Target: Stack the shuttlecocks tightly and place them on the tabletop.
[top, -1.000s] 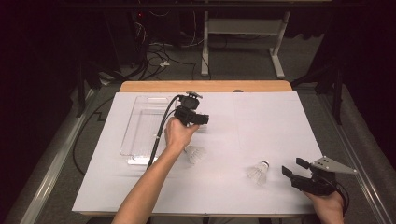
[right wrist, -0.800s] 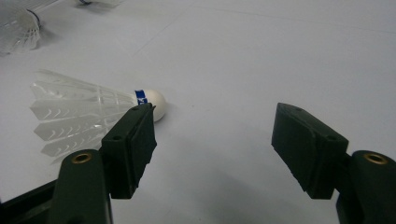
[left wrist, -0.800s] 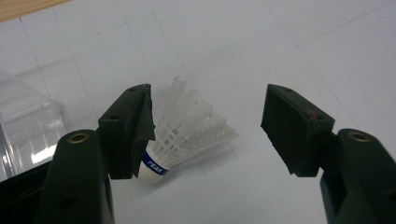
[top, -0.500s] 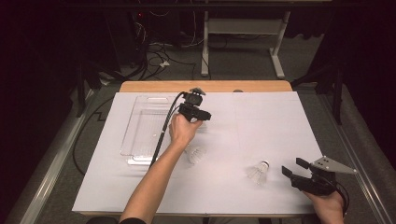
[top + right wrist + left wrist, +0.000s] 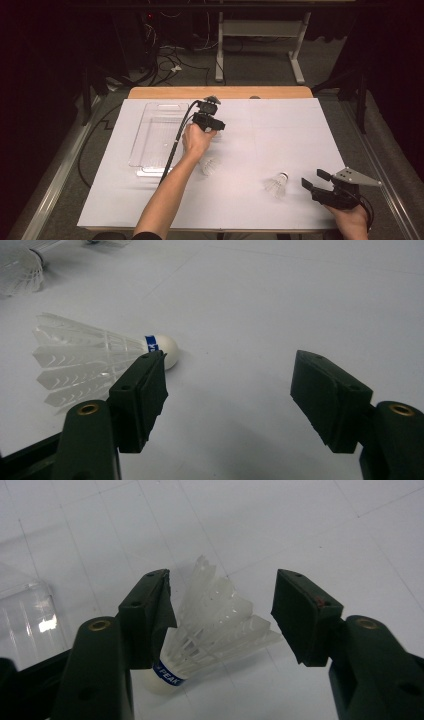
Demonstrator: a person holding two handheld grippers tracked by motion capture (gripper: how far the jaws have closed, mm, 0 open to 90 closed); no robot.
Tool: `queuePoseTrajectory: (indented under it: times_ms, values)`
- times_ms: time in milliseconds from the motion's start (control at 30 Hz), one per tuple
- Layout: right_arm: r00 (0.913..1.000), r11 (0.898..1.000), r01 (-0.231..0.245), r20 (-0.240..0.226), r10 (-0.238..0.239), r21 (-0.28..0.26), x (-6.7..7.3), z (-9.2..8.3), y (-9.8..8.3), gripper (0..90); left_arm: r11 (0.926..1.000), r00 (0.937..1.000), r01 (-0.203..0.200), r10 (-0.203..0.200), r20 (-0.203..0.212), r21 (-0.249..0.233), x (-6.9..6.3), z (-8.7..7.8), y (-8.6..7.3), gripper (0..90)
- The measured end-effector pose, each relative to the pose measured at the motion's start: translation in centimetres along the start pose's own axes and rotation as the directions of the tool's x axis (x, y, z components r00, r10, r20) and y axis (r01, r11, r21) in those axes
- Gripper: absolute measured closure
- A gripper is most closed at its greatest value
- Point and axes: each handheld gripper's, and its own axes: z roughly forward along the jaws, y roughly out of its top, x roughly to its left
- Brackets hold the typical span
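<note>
**Closing on the left shuttlecock without crushing the feathers**

I have the left gripper (image 5: pixel 222 605) straddling a white shuttlecock (image 5: pixel 215 625) that lies on its side on the white table cover (image 5: pixel 300 135), just right of the clear plastic tray (image 5: pixel 150 135). Its jaws have just been closing and stand apart, the feather skirt between them; the left pad looks to be at or just against the feathers, the right pad is clear of them. I am not clamped yet.

To do this well I should close slowly and stop as soon as the skirt is held, since feathers bend easily. A grip nearer the cork base with its blue band would probably be firmer; I judge I am a little high on the skirt. Lifting straight up should keep it from rolling out.

My right gripper (image 5: pixel 230 385) waits with jaws wide apart and empty, beside the second shuttlecock (image 5: pixel 95 367), whose cork tip sits just behind its left jaw.
</note>
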Motion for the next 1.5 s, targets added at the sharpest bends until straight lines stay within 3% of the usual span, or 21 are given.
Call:
queuePoseTrajectory:
  times_ms: [300,700,1033,1500]
  values:
    - [1.0,1.0,0.0,0.001,0.0,0.004,-0.01,0.05,-0.01,30.9,0.9997,1.0,-0.007,0.007,0.004,0.023,0.1,0.42,-0.08,54.6]
    - [1.0,1.0,0.001,0.001,-0.001,0.004,-0.01,0.06,-0.02,31.0,0.9977,0.9982,-0.061,0.061,0.0,0.029,-0.15,0.35,-0.04,86.6]
    - [1.0,1.0,-0.001,0.0,0.001,0.007,0.02,0.08,-0.01,31.0,0.9959,0.9958,-0.09,0.09,0.014,0.003,-0.29,-0.14,0.34,88.9]
    - [1.0,1.0,0.0,0.0,0.0,0.007,0.03,0.1,-0.01,31.0,0.9912,0.9903,-0.131,0.132,0.042,-0.018,-0.72,0.39,0.48,88.8]
